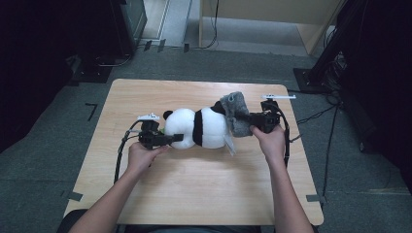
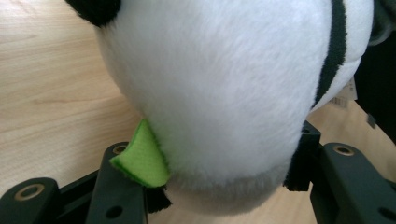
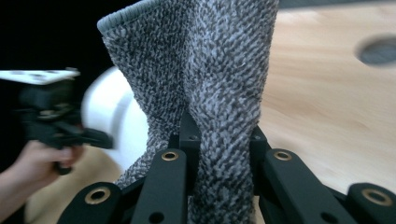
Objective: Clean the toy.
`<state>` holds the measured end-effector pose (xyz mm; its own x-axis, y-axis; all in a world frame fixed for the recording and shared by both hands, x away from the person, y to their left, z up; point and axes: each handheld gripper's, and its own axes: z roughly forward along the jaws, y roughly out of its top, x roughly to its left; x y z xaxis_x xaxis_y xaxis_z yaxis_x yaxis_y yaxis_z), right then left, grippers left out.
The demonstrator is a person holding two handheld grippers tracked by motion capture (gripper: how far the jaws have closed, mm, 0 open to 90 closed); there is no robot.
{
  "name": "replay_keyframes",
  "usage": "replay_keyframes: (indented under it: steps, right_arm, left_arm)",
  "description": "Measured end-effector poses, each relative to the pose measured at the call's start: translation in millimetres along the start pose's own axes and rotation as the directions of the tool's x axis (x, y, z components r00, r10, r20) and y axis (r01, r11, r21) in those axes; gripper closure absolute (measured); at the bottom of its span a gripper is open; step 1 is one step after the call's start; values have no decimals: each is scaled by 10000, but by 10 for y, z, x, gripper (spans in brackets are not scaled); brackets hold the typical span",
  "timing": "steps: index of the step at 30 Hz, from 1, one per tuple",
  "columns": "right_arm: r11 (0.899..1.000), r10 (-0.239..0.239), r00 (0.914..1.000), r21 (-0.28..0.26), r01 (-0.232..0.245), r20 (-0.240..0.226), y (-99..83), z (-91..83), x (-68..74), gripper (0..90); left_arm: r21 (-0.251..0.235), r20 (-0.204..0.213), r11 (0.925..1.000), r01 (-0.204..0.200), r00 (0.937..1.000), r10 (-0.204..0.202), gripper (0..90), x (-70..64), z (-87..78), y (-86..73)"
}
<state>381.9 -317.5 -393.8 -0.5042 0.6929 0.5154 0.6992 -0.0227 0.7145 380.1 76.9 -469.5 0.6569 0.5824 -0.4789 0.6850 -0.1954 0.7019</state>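
Note:
A black-and-white panda plush (image 1: 204, 128) lies on its side across the wooden table (image 1: 194, 184), head to the left. My left gripper (image 1: 176, 139) is shut on the white head (image 2: 219, 93), next to a green felt piece (image 2: 142, 161); the plush fills the gap between the jaws (image 2: 224, 182). A grey knitted cloth (image 1: 235, 114) covers the plush's right end. My right gripper (image 1: 248, 118) is shut on that cloth (image 3: 219, 70), a fold of it pinched between the pads (image 3: 223, 140). The left hand and its gripper (image 3: 51, 116) appear blurred beyond the cloth.
A white tag (image 1: 231, 145) hangs from the plush toward the front. Cables trail from both grippers over the table sides. Grey carpet surrounds the table, with dark stands (image 1: 330, 53) at the right and pale wooden furniture (image 1: 262, 14) at the back.

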Motion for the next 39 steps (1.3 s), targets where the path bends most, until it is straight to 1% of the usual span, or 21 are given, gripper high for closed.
replay_keyframes:
  steps: [3, 5, 6, 7, 8, 9, 12, 17, 19, 22, 25, 28, 29, 32, 33, 34, 35, 36, 37, 38, 39]
  right_arm:
    - [9989, -463, 9978, 55, 466, -474, 19, -7, 188, 775]
    - [9976, -617, 9960, 283, 636, -647, 2, 39, 250, 776]
    - [9957, -772, 9955, 474, 799, -558, -19, 92, 263, 775]
    - [9947, -793, 9957, 619, 822, -485, -34, 127, 261, 775]
    - [9938, -788, 9961, 750, 816, -390, -53, 173, 248, 775]
    - [9937, -706, 9969, 850, 735, -360, -69, 215, 214, 775]
    - [9966, -439, 9975, 675, 476, -552, -89, 264, 136, 775]
    - [9967, -563, 9971, 556, 591, -505, -76, 295, 88, 774]
    - [9963, -716, 9963, 441, 737, -471, -64, 316, 74, 768]
    - [9957, -856, 9955, 324, 869, -400, -45, 347, 65, 767]
    - [9950, -969, 9950, 237, 975, -250, -31, 375, 48, 768]
    - [9956, -901, 9958, 256, 906, -189, 6, 406, 15, 769]
    - [9958, -877, 9960, 246, 882, -192, 13, 415, 10, 769]
    - [9962, -847, 9963, 196, 850, -158, 40, 456, -24, 770]
    - [9966, -806, 9966, 180, 808, -164, 51, 470, -34, 770]
    - [9968, -780, 9968, 177, 783, -174, 59, 480, -40, 770]
    - [9967, -796, 9967, 132, 798, -154, 66, 494, -48, 770]
    - [9966, -819, 9966, 85, 820, -131, 70, 510, -52, 770]
    - [9965, -831, 9964, 25, 831, -147, 71, 527, -56, 770]
    - [9967, -816, 9966, 20, 816, -131, 75, 540, -64, 770]
    - [9971, -755, 9971, 114, 757, -122, 94, 557, -76, 770]
  left_arm:
    - [159, 144, 9997, -168, 9998, 165, 470, -71, -21, -17]
    - [226, 13, 9993, -308, 9995, 307, 464, -96, -2, -46]
    - [191, 23, 9993, -332, 9994, 332, 458, -85, 3, -56]
    - [192, -36, 9990, -397, 9992, 398, 446, -72, 13, -66]
    - [237, -106, 9980, -588, 9982, 590, 429, -50, 29, -80]
    - [189, -172, 9973, -703, 9974, 706, 392, -36, 36, -89]
    - [-13, -304, 9963, -855, 9959, 855, 300, -5, 51, -106]
    - [-341, -459, 9936, -1079, 9933, 1063, 210, 14, 50, -122]
    - [-357, -428, 9937, -1066, 9935, 1051, 200, 23, 41, -124]
    - [-306, -465, 9918, -1239, 9914, 1224, 192, 47, 14, -126]
    - [-293, -375, 9903, -1356, 9902, 1344, 192, 61, -3, -131]
    - [-252, -459, 9854, -1686, 9848, 1673, 193, 65, -25, -150]
    - [-183, -533, 9822, -1872, 9811, 1860, 193, 64, -34, -157]
    - [2, -931, 9675, -2527, 9633, 2517, 194, 41, -68, -180]
    - [46, -1101, 9644, -2643, 9584, 2632, 194, 36, -75, -184]
    - [45, -1290, 9638, -2666, 9556, 2650, 195, 31, -86, -189]
    - [10, -1346, 9643, -2649, 9555, 2627, 195, 36, -101, -192]
    - [-39, -1352, 9663, -2575, 9575, 2547, 196, 47, -118, -191]
    - [-106, -1292, 9688, -2476, 9611, 2442, 206, 66, -141, -190]
    - [-263, -1144, 9731, -2290, 9677, 2247, 222, 94, -167, -188]
    - [-329, -1068, 9749, -2203, 9706, 2157, 225, 111, -181, -187]
